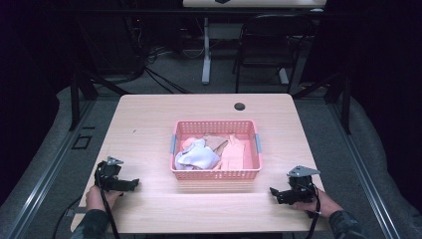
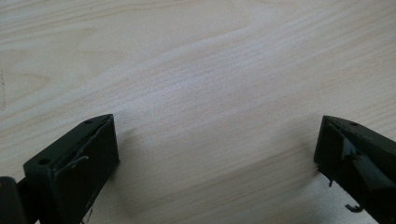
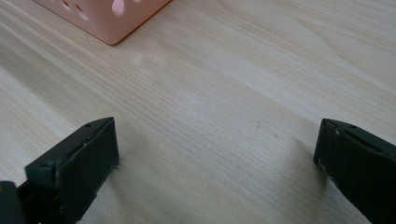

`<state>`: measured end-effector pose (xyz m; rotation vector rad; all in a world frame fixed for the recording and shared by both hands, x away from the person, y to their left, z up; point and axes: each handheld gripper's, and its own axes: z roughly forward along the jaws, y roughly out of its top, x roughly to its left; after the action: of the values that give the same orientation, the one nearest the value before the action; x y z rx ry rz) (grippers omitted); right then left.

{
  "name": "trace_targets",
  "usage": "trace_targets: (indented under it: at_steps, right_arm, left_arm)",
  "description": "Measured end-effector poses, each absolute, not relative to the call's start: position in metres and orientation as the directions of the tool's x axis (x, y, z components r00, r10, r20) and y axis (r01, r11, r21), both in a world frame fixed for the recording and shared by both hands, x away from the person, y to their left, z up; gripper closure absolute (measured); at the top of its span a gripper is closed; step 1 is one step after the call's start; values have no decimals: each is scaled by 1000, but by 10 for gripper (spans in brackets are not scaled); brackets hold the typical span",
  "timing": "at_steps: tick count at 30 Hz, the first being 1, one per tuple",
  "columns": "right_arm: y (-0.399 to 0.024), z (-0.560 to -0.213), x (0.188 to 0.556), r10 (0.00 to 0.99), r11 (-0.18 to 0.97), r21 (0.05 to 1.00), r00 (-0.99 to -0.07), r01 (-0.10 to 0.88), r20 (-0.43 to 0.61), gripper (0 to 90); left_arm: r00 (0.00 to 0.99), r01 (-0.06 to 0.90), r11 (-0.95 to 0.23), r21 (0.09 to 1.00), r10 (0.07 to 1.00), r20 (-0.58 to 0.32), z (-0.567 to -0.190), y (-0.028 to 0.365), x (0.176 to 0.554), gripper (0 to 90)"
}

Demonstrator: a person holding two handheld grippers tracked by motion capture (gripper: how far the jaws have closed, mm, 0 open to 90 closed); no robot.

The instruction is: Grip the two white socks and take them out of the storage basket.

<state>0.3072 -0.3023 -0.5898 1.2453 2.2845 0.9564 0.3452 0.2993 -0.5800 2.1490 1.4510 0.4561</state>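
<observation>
Resting low on the bench (image 1: 149, 209), both spread and empty: left tongs (image 1: 130, 184), right tongs (image 1: 274, 193). Flanking the pink basket (image 1: 215, 174) of clothes (image 1: 199, 155) at bench centre, seemingly waiting to reach in.

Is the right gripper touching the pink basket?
Apart. The high view shows bare table between the right gripper and the pink basket; the right gripper view has the basket corner well beyond its open fingers.

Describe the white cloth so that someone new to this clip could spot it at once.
On the wooden table a pink basket sits mid-way between the two grippers. The white cloth lies bunched in the basket's front-left corner. It is the only white piece; the pieces beside it are pink or tan.
</observation>
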Motion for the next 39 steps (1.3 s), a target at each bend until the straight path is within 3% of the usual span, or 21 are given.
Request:
trace_targets:
  at_steps: [39]
  right_arm:
    - [-302, -589, 307, 837, 385, 710, -547, 589, -1, 0]
  left_arm:
    - [446, 773, -368, 516, 894, -31, -551, 290, 351, 2]
